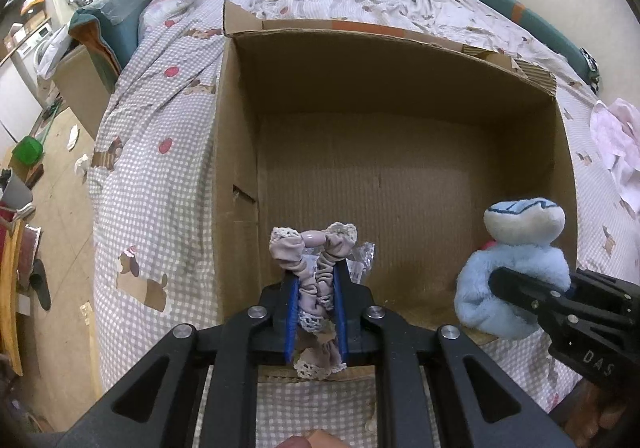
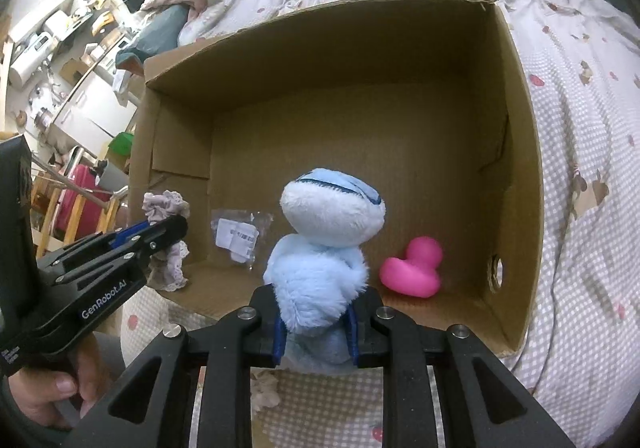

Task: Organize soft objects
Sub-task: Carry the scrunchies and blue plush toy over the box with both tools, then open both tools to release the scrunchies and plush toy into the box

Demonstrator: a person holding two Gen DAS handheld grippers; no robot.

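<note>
Left gripper point(image 1: 316, 288): jaws nearly together, the blue pads point(image 1: 293, 312) clamped on a gathered lilac scrunchie point(image 1: 320, 280) with cream lace trim. The fabric bunches between the pads, with loops above the fingertips and a frilled end below them.
Scrunchie position: held at the near left corner of the cardboard box point(image 1: 400, 88), level with its near rim. From the right wrist view the scrunchie point(image 2: 166, 208) shows just at the box's left wall, in the left gripper point(image 2: 168, 228).
Right gripper point(image 2: 316, 312): jaws drawn in on the lower body of a pale blue plush toy point(image 2: 320, 268); the fur bulges out past both blue pads point(image 2: 279, 336). The plush stands upright in the grip, its white, rounded head uppermost with a blue stitched patch on top.
Plush position: over the near edge of the box, about midway along it in the right wrist view. In the left wrist view the plush toy point(image 1: 516, 276) sits at the near right corner, with the right gripper point(image 1: 520, 288) closed across its body.
Box: open-topped, resting on a checked bedspread point(image 1: 160, 120); its flaps stand up at the far side.
Box contents: a pink rubber duck point(image 2: 412, 268) on the floor near the right wall, and a clear plastic packet point(image 2: 240, 238) with a white label towards the left.
Hand point(image 2: 60, 388): fingers wrapped around the left gripper's handle.
</note>
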